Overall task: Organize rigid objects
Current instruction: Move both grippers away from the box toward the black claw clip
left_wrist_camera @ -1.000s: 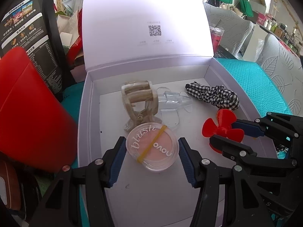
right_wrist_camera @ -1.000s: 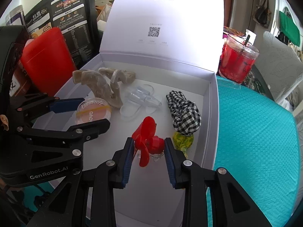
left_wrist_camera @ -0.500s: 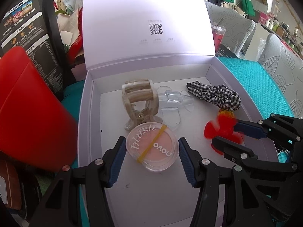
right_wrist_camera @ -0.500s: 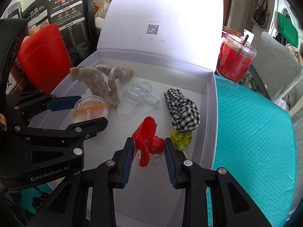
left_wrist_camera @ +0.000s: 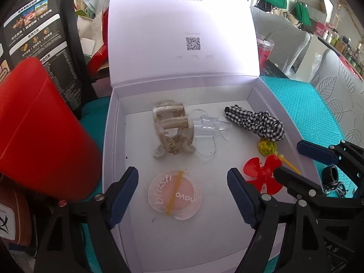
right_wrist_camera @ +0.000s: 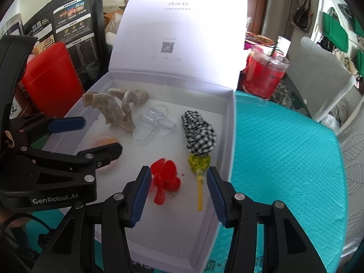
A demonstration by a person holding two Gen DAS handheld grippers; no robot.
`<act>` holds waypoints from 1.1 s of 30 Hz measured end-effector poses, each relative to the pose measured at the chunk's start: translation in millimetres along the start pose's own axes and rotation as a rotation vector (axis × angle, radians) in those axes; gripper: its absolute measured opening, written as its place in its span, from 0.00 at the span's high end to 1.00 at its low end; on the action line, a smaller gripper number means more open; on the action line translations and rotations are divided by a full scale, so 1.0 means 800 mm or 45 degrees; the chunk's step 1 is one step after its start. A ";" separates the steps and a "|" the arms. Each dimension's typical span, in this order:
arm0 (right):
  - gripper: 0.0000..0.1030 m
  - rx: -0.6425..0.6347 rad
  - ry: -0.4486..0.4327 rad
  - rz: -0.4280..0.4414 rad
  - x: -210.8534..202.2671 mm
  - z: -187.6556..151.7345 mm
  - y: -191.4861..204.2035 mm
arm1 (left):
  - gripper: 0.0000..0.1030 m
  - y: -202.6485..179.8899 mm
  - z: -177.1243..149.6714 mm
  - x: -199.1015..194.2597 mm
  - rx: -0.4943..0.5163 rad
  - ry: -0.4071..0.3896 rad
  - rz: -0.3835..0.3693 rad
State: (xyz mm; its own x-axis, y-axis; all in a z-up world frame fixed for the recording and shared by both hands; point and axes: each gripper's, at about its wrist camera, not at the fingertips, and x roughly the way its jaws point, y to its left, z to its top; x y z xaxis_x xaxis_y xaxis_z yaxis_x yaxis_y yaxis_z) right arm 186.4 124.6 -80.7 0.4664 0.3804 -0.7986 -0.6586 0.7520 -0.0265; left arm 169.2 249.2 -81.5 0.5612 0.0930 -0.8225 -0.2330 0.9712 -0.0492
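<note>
An open white box (left_wrist_camera: 113, 136) holds a round blush compact (left_wrist_camera: 175, 194), a beige hair claw (left_wrist_camera: 173, 128), a clear clip (left_wrist_camera: 209, 132), a checked scrunchie (left_wrist_camera: 257, 122), a yellow-green lollipop (left_wrist_camera: 267, 146) and a red fan propeller (left_wrist_camera: 261, 175). My left gripper (left_wrist_camera: 183, 175) hangs over the compact, which lies flat on the box floor. Its jaws are opening and the pads stand clear of the compact. In the right wrist view, my right gripper (right_wrist_camera: 178, 173) straddles the propeller (right_wrist_camera: 165, 177) and the lollipop (right_wrist_camera: 199, 162). Its jaws are opening too, and grip neither.
The raised box lid (left_wrist_camera: 182, 34) stands behind. A red container (left_wrist_camera: 41, 125) and a black printed bag (left_wrist_camera: 41, 45) crowd the box's left side. A cup of red drink (right_wrist_camera: 264, 75) stands at the back right. A teal mat (right_wrist_camera: 284, 159) spreads to the right.
Both grippers have spread their jaws. The compact now lies free on the box floor with gaps to the pads. The propeller has been let go, and the lollipop shows beside it.
</note>
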 end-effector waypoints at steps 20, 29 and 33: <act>0.51 0.004 -0.128 0.034 -0.057 0.013 -0.002 | 0.22 -0.004 0.014 -0.075 -0.007 -0.156 0.086; 0.51 0.001 -0.204 0.046 -0.103 0.010 -0.001 | 0.22 -0.018 0.006 -0.134 -0.006 -0.240 0.085; 0.51 -0.004 -0.246 0.039 -0.129 0.005 0.000 | 0.22 -0.025 0.000 -0.166 -0.006 -0.295 0.085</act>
State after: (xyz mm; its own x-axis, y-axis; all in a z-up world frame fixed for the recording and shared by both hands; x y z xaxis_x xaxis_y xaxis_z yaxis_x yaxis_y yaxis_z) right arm 140.7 87.9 4.2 0.5506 0.4998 -0.6686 -0.6760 0.7369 -0.0059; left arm 99.3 217.3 29.1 0.7116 0.2055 -0.6718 -0.2790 0.9603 -0.0018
